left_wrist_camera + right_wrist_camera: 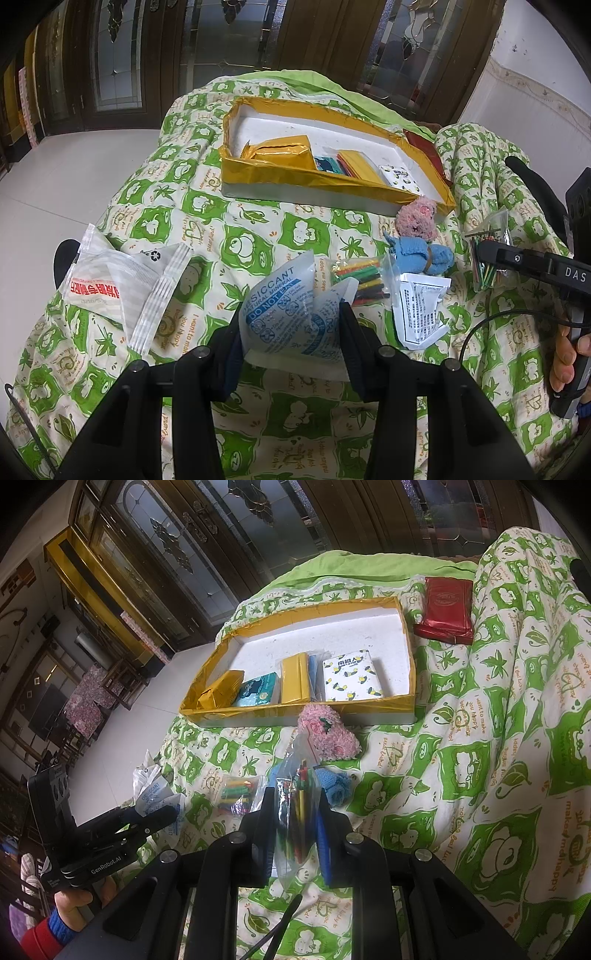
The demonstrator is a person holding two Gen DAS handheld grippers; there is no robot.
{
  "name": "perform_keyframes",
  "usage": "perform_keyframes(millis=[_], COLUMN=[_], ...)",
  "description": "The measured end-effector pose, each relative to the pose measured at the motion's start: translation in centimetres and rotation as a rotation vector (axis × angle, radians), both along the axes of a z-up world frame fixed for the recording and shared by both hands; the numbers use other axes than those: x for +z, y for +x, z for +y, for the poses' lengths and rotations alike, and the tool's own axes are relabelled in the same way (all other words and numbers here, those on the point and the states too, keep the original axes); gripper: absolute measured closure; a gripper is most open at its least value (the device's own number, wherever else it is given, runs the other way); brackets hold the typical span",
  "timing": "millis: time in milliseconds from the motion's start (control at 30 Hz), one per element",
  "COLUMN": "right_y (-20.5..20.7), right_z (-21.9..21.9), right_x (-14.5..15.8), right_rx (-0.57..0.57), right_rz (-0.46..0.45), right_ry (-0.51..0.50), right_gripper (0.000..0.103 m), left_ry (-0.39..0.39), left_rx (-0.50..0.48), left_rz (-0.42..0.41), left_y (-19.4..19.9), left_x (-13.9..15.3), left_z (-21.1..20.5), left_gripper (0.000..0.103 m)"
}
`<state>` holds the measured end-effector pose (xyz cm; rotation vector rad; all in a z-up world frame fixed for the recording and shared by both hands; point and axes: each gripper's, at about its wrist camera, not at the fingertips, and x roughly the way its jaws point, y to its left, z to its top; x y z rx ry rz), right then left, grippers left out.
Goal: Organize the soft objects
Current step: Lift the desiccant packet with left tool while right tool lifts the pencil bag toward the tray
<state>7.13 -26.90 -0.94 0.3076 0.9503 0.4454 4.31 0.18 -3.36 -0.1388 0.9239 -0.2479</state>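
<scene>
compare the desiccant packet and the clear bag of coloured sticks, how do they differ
The desiccant packet is cloudy white with blue print; the bag of coloured sticks is clear plastic showing its sticks.
The left gripper has its jaws shut on the desiccant packet; the right gripper has its jaws shut on the bag of coloured sticks.
The packet looks plump, the bag flat and thin.
Both are soft pouches held above the green patterned quilt, outside the yellow-rimmed tray.
</scene>
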Motion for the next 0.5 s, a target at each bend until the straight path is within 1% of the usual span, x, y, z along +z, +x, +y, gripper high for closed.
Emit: perform_keyframes(millis=[500], right_y=[0.09], right_z=[-0.21], right_x=[0.28], right_rx=[-0.009], right_rz=[-0.009], right_ry=[0.005], right_gripper=[0.083], left_ry=[-0.003], left_rx=[-0.005], left_rz=[0.002], left_y=[0.04], left_x=[0.18], left_z=[-0.28], left_gripper=[0.058])
